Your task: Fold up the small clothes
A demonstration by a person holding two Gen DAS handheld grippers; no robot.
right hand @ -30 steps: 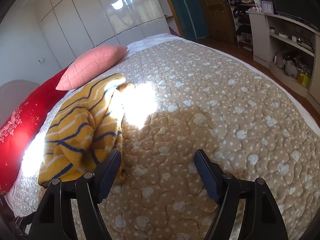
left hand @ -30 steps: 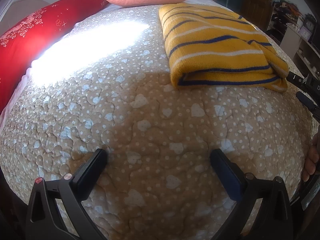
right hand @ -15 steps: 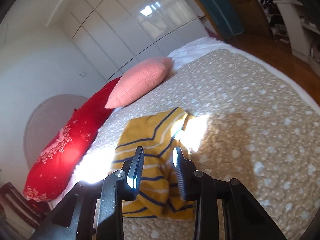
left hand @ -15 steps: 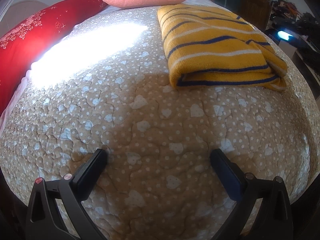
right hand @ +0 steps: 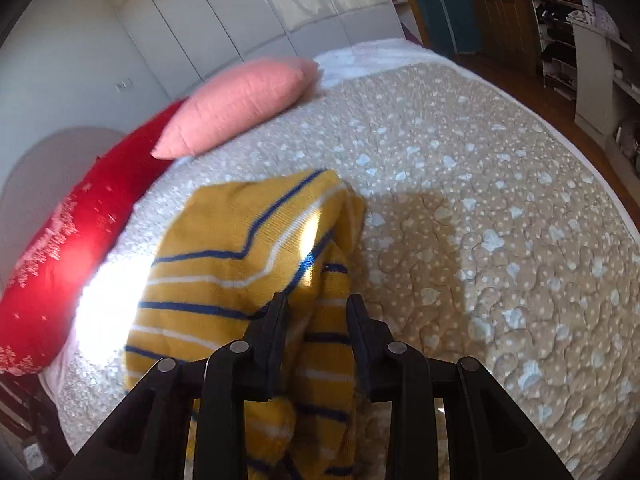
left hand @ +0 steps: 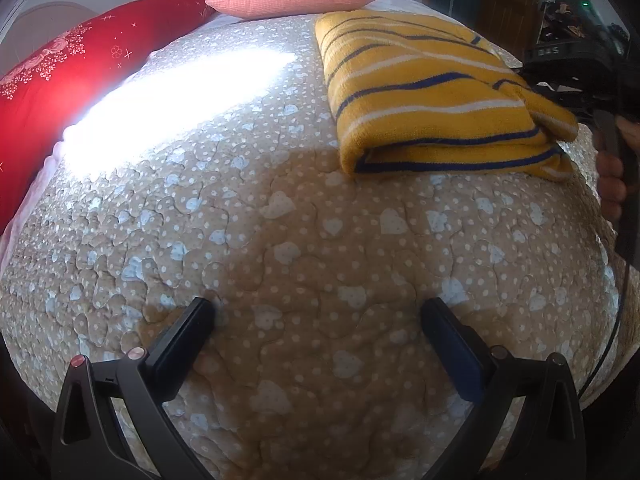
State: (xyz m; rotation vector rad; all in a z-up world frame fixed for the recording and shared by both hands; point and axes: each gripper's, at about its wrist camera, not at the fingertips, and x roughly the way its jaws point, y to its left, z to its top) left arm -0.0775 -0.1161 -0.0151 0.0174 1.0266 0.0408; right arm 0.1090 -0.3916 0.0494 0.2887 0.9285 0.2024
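While right gripper (right hand: 316, 306) closes — yellow sweater (right hand: 248, 264) between, contact unclear — left gripper (left hand: 320, 312) spread.

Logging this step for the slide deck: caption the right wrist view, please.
Right gripper closing over the folded striped sweater on the quilt.

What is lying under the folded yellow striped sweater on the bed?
The yellow striped sweater lies directly on the beige heart-patterned quilt. Its own lower folded layer shows at the near edge; anything else beneath is covered.
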